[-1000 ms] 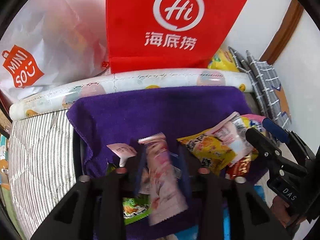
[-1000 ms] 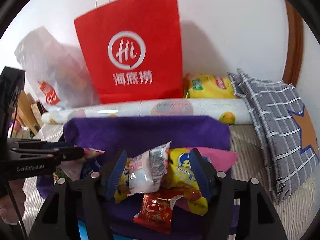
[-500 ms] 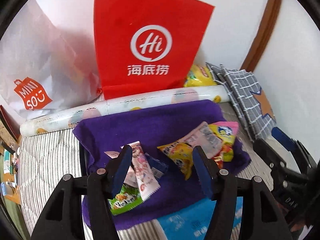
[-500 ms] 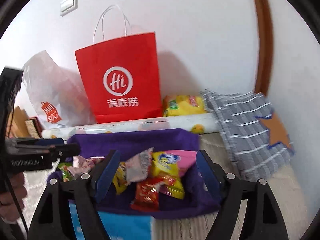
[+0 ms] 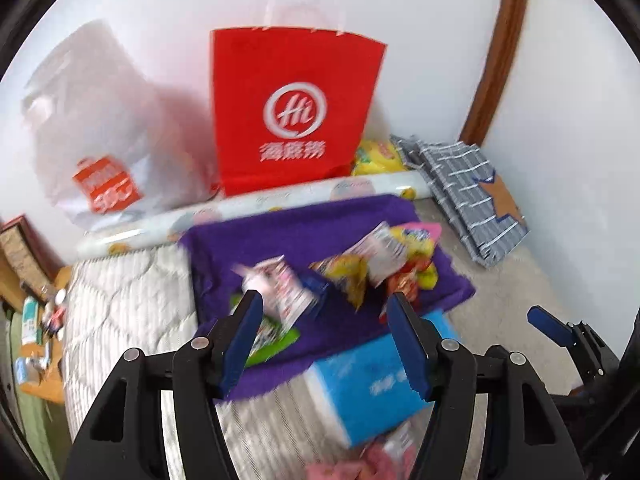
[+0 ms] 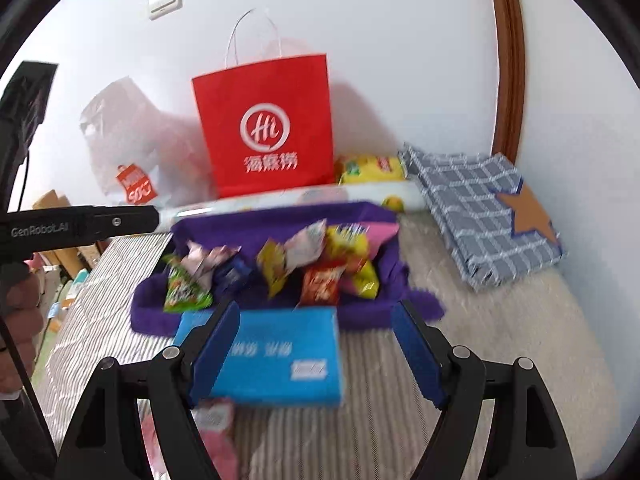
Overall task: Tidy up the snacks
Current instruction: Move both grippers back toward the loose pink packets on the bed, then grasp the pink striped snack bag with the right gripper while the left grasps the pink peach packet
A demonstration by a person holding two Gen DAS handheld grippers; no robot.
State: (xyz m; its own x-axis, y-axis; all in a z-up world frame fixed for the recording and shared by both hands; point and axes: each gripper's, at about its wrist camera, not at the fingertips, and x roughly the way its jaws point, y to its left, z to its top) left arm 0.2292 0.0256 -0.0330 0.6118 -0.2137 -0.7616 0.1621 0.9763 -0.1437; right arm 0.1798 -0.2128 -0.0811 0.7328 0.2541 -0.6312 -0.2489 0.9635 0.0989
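Several snack packets lie in a loose pile on a purple towel (image 5: 288, 236): a pink-white packet (image 5: 280, 284), a yellow one (image 5: 344, 276), a green one (image 6: 184, 288) and a red one (image 6: 322, 284). My left gripper (image 5: 323, 300) hangs above and in front of the pile, its jaws opening with nothing between them. My right gripper (image 6: 316, 308) is open and empty too, held over a blue box (image 6: 272, 356) that lies in front of the towel. Both views are blurred by motion.
A red paper bag (image 5: 292, 112), a white plastic bag (image 5: 104, 140) and a yellow chip bag (image 6: 370, 168) stand against the wall behind a rolled mat (image 5: 240, 208). Folded checked cloth (image 6: 480, 208) lies at the right. A pink item (image 6: 216, 432) lies near the blue box on the striped mattress.
Both grippers pulled back and up from the pile. The left let go of the pink-white packet and the right released the packets between its fingers; both sets of jaws widened.
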